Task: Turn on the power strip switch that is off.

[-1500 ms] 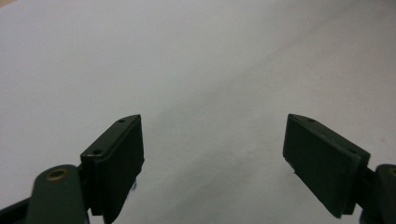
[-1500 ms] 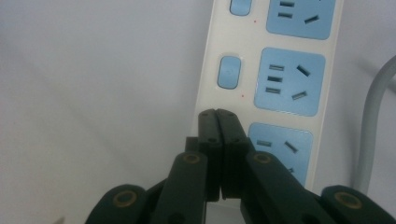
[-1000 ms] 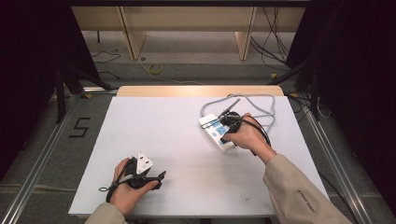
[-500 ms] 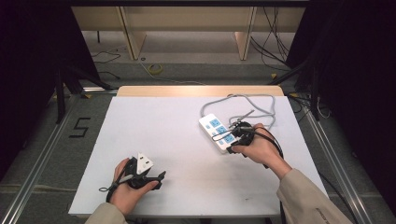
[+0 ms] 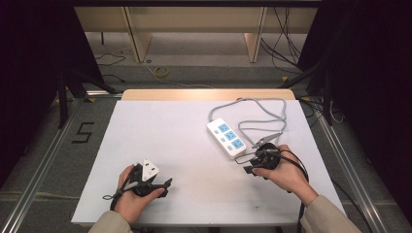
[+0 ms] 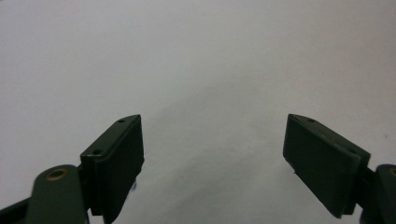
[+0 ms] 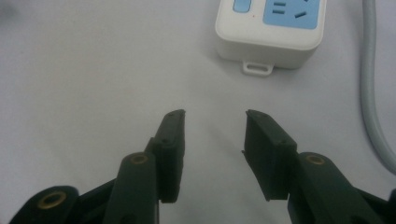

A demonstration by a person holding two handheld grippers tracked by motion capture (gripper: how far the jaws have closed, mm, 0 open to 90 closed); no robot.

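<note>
A white power strip (image 5: pixel 226 138) with blue socket faces lies flat right of the table's middle. Its grey cable (image 5: pixel 262 116) loops behind it. My right gripper (image 5: pixel 245 165) sits just in front of the strip's near end, apart from it. In the right gripper view the strip's end (image 7: pixel 268 32) lies ahead of the right gripper (image 7: pixel 214 116); its jaws have just been opening and nothing is between them. My left gripper (image 5: pixel 166 188) rests at the near left, and in the left gripper view the left gripper (image 6: pixel 212 121) stands wide open over the bare white table (image 6: pixel 196 56).
The white table top (image 5: pixel 165 131) ends in a wooden strip at the far edge. The cable's grey plug end (image 5: pixel 265 141) lies close to my right hand. Metal rails run along both sides, with cables on the floor beyond.
My right hand has drawn back from the power strip toward the near edge, and its jaws have opened off it. The strip stays on the table. The left hand has not moved.
</note>
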